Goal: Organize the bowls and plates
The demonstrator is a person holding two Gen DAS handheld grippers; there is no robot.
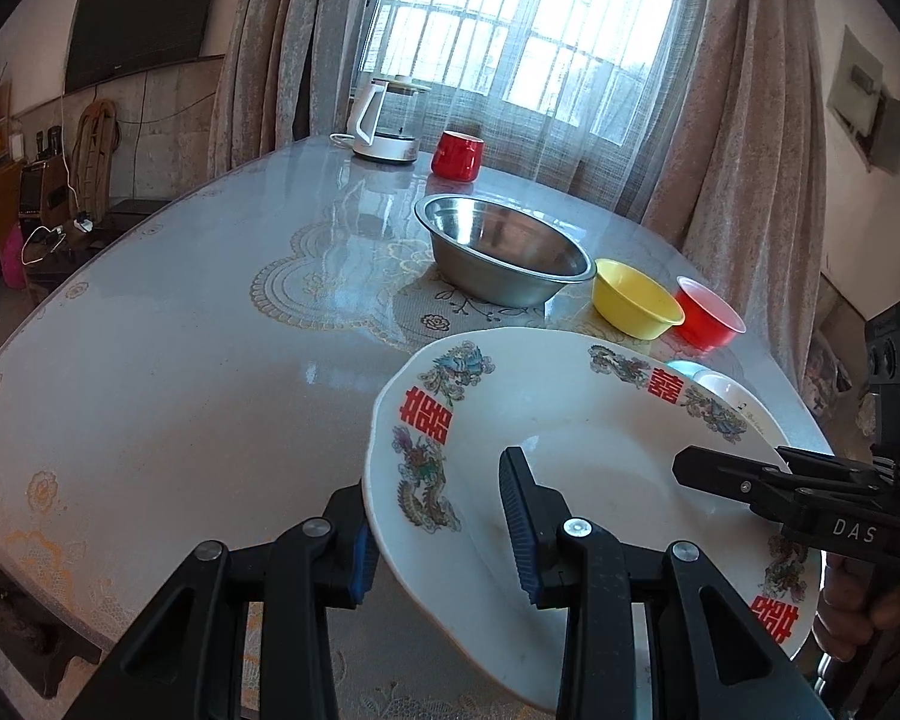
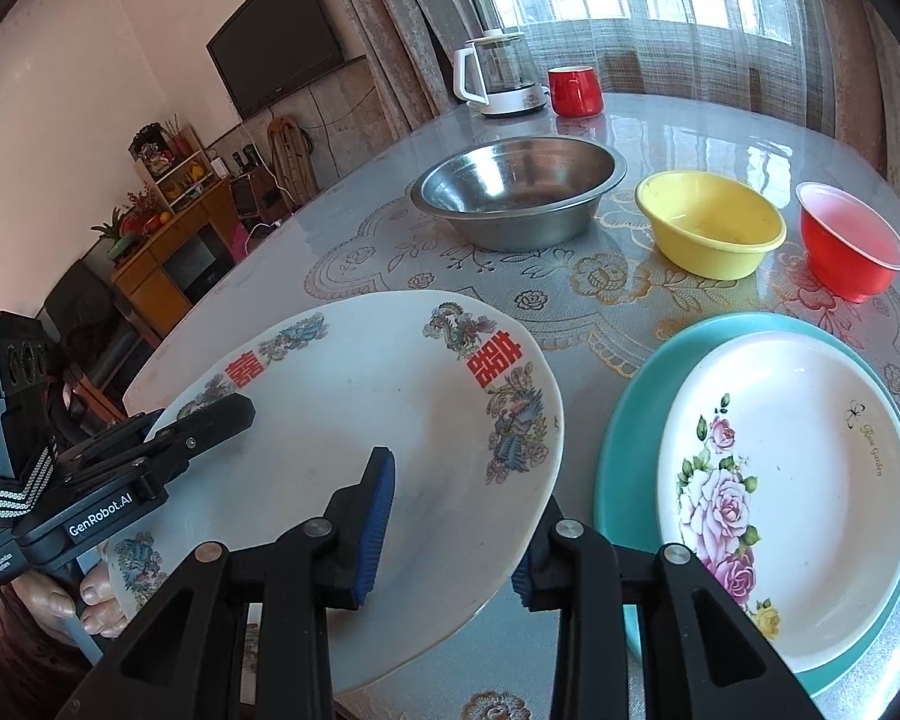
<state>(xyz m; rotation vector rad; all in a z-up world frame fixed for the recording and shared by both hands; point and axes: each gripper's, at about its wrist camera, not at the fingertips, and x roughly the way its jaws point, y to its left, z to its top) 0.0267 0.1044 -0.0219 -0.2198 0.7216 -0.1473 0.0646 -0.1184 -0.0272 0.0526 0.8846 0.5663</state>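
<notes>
Both grippers, left gripper (image 1: 438, 540) and right gripper (image 2: 456, 531), pinch opposite rims of the dragon plate (image 2: 354, 420), held tilted above the table (image 1: 150, 360), probably for stacking onto the rose plate (image 2: 798, 468).

The white dragon plate (image 2: 354, 420), rimmed with red double-happiness signs and dragon-and-phoenix prints, is tilted, off the surface. Taking the steel bowl (image 2: 519, 192) as landmark: the yellow bowl (image 2: 711, 231) stands upright just to its right, with the red bowl (image 2: 849, 240) next in the same row. Nearer the camera than the steel bowl and to its right, a rose-printed white plate (image 2: 798, 486) lies stacked inside a teal plate (image 2: 627, 450).
</notes>
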